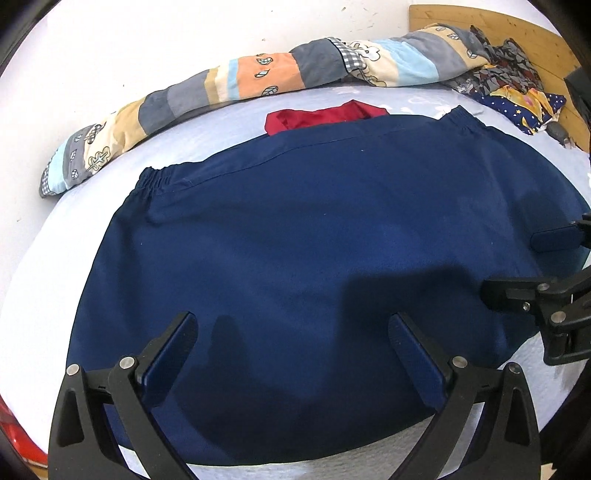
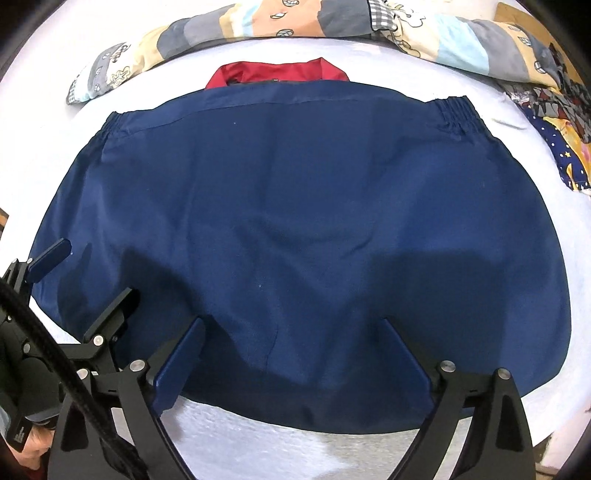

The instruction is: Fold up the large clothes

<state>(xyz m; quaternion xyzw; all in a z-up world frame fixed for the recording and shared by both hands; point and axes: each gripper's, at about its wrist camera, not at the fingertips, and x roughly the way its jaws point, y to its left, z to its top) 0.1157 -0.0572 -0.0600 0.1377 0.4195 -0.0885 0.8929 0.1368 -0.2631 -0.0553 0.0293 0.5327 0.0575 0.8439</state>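
Navy garment [image 1: 295, 229], folded into a broad flat panel, lies spread on the pale bed sheet [image 1: 207, 122] directly ahead of both my grippers, its gathered elastic corners at the far edge and its near edge running just under my fingertips. My left gripper [image 1: 293, 325] stands wide open above the near part of the cloth; nothing is between its blue pads [image 1: 170, 365] and they hold nothing. My right gripper [image 2: 293, 328] is likewise spread wide and empty, its fingers [image 2: 181, 365] hovering over the near hem where the navy cloth meets the sheet. From my left wrist I see the right gripper coming in from the right side, over the cloth's right end; from my right wrist the left gripper shows at the left, over the left end. Beyond the far edge of the garment a red piece of clothing [image 2: 277, 74] peeks out, partly covered by the navy cloth. Farther still a patchwork quilt [image 1: 229, 81] lies bunched along the white wall [image 1: 147, 37]. Off to the far right lies a heap of patterned fabrics [image 1: 517, 92] beside a wooden headboard [image 1: 480, 26].
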